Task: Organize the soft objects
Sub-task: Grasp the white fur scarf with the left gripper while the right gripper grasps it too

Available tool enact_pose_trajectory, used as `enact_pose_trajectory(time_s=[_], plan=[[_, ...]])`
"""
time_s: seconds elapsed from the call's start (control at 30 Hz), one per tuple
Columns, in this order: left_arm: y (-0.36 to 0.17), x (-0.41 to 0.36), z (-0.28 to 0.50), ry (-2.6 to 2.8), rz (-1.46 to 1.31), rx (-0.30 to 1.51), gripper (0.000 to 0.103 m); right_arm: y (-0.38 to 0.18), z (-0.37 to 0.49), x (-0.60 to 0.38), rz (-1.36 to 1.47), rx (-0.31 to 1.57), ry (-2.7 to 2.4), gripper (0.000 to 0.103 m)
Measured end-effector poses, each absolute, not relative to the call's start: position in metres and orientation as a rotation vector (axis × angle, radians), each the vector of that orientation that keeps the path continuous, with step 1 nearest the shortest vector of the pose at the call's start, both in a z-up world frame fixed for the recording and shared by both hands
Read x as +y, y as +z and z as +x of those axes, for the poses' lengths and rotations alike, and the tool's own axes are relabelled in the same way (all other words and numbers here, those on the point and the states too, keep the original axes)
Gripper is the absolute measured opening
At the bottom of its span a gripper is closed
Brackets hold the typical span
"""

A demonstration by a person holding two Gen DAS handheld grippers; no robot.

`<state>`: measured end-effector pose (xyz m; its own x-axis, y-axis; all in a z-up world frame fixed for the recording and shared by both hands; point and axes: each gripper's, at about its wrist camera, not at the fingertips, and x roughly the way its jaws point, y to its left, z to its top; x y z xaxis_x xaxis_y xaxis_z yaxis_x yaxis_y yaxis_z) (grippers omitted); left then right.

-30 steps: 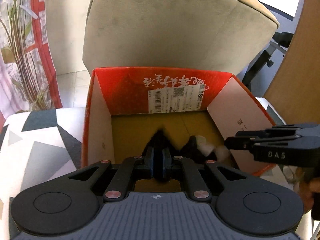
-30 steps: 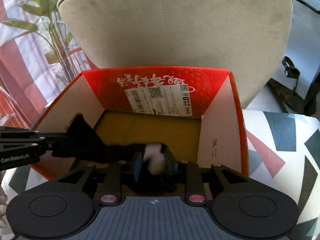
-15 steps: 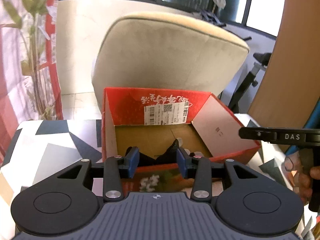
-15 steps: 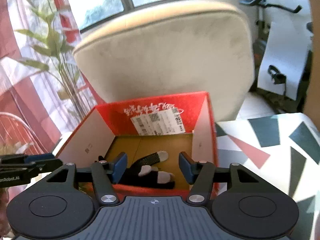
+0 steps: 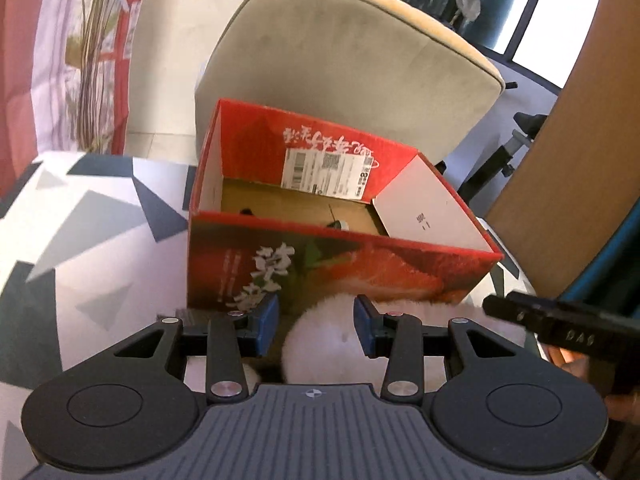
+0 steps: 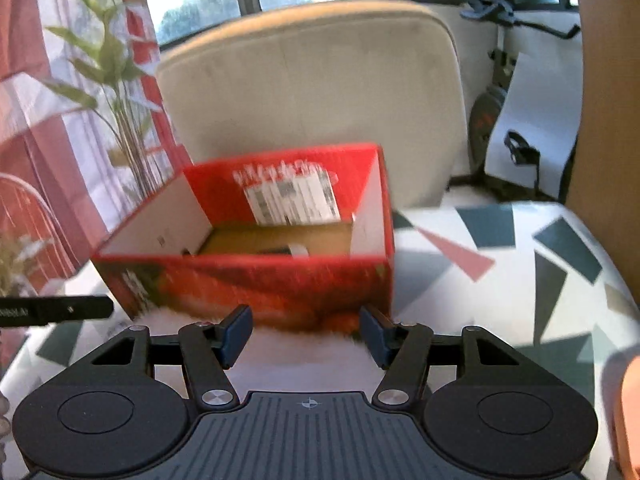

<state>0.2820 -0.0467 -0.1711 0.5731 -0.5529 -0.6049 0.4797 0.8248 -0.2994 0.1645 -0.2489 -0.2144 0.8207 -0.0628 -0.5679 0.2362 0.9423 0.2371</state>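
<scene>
Both grippers sit on the near side of the red box, angled down toward the table, each with blue pads parted and nothing clamped

Left gripper (image 5: 316, 330): jaws at a moderate gap, empty. Pads frame a white fluffy item (image 5: 320, 344) lying on the table just in front of the box's near wall; pads are beside the fluff, not pressing it. A hand (image 5: 576, 364) shows at the right edge behind the black body of the other tool, lettered "DAS"

Right gripper (image 6: 306, 334): jaws a bit wider, also empty. Same white fluffy item (image 6: 304, 348) spreads below and between its pads, butted against the foot of the box. Left tool's black finger pokes in from the left edge. View is motion-blurred

Red box (image 5: 340, 268): open-topped cardboard, red printed outside with white characters on the near wall, white inner side walls, brown floor, white barcode label (image 5: 326, 170) on the inner far wall. Stands on a table (image 5: 88, 248) with a white cloth patterned in grey and dark triangles, plus pink ones on the right-wrist side

Inside the box: dark glove (image 6: 276, 249) with white tips lies on the floor; only slivers show over the near rim, black bits and one white tip in the left view. Well apart from both sets of pads

Fluffy item: soft, rounded, plain white; edges blown out, cannot tell what it is

Behind the box: beige chair back (image 5: 352, 60), plant (image 6: 116, 92) at left
</scene>
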Motion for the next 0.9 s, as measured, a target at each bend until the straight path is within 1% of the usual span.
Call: enact_pose_trajectory(time_s=[0.23,0.47,0.63,0.7,0.8,0.9], plan=[[-0.179,-0.048,0.29,-0.585,-0.14,0.81,0.043,-0.243,0.158,-0.259,0.407,0.681,-0.188,0.056],[-0.186,-0.06,0.293,-0.587,-0.113,0.841,0.043,-0.263,0.148,-0.255,0.47,0.753,-0.147,0.056],[-0.193,-0.072,0.299,-0.597,-0.098,0.876,0.044,-0.264,0.146,-0.251,0.446,0.773,-0.125,0.055],[-0.196,-0.078,0.303,-0.605,-0.09,0.89,0.05,-0.262,0.146,-0.247,0.402,0.774,-0.125,0.055],[-0.204,-0.085,0.307,-0.603,-0.064,0.915,0.051,-0.261,0.145,-0.243,0.352,0.773,-0.121,0.055],[-0.212,-0.092,0.308,-0.603,-0.025,0.934,0.051,-0.262,0.144,-0.244,0.359,0.778,-0.113,0.055]])
